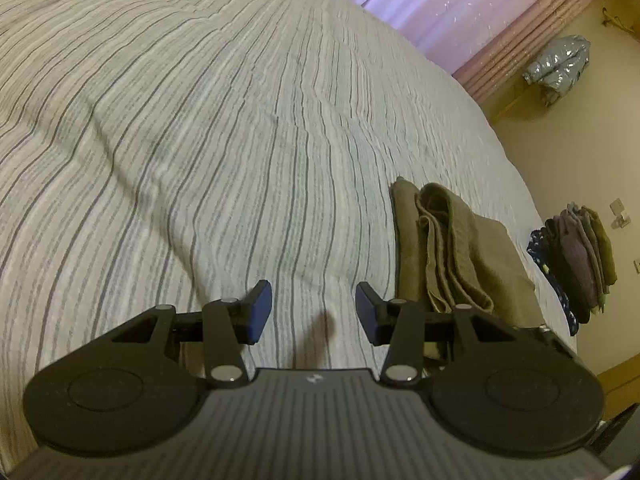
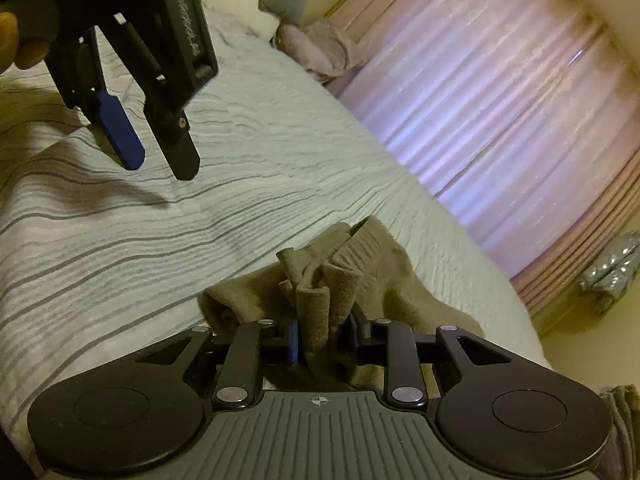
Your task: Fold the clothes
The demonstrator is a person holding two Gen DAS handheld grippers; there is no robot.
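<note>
Garment (image 2: 352, 280): olive, folded, on bed (image 1: 200, 140) near its right edge, long axis along that edge.
Right gripper (image 2: 322, 340): nearer; fingers part-spread around bunched cloth edge, pad contact unclear, likely letting go.
Left gripper (image 1: 314, 312): fingers apart, empty, over bare cover; garment just right of its fingertips.
Stack (image 1: 576, 260): folded clothes, beyond bed's right edge.

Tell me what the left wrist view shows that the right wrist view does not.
Only the left wrist view shows the stack of folded clothes past the bed's edge, and the left gripper from behind, open over bare bedspread.

Only the right wrist view shows the right gripper with olive cloth bunched between its fingers, a pillow, and part of a hand.

Both show the olive garment, the striped bedspread, the pink curtain and a silvery bag.
</note>
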